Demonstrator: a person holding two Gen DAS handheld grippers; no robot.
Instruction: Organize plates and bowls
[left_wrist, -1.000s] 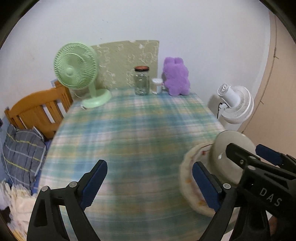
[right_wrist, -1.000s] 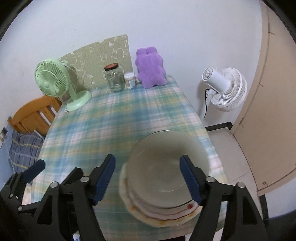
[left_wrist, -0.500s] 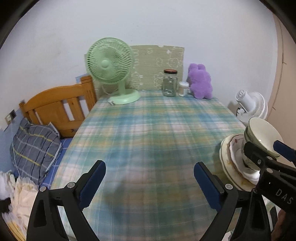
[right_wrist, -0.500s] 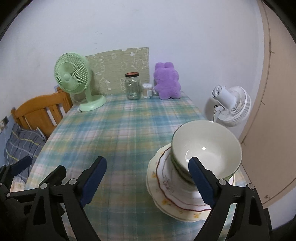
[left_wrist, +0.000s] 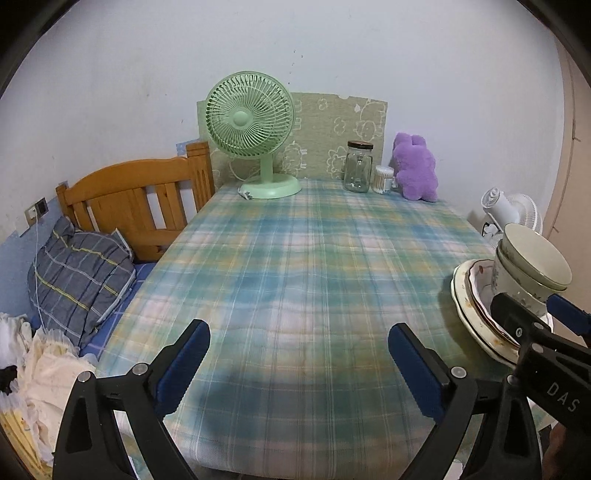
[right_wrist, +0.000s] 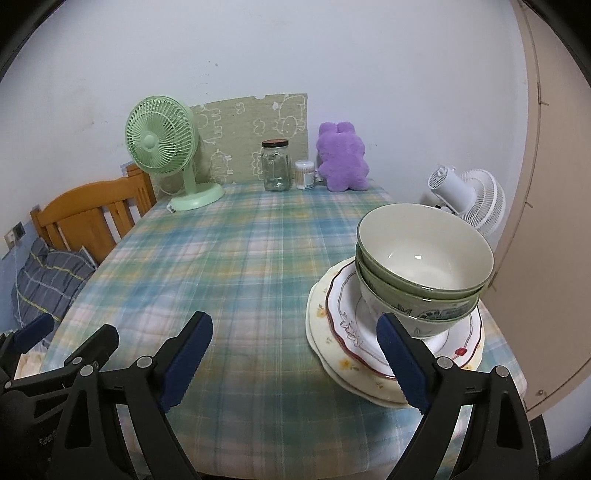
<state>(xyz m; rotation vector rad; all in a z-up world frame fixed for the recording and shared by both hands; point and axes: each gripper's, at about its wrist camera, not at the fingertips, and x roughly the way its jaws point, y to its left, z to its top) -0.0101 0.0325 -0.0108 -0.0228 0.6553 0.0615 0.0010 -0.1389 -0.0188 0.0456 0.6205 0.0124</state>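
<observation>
Our bowls (right_wrist: 424, 262) sit nested on the plates (right_wrist: 369, 354), one stack at the tabletop's (right_wrist: 240, 266) right edge. Both left tongs (left_wrist: 299, 358) and right tongs (right_wrist: 295, 354) gape wide, holding nothing. The stacking looks done; little seems left.

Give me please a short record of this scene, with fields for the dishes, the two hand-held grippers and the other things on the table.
surface: table with plaid cloth
dishes: nested bowls on stacked plates, near the table's right edge
left hand-held gripper: open, holding nothing
right hand-held gripper: open, holding nothing, beside the stack
far end: green fan, glass jar, purple plush toy
</observation>
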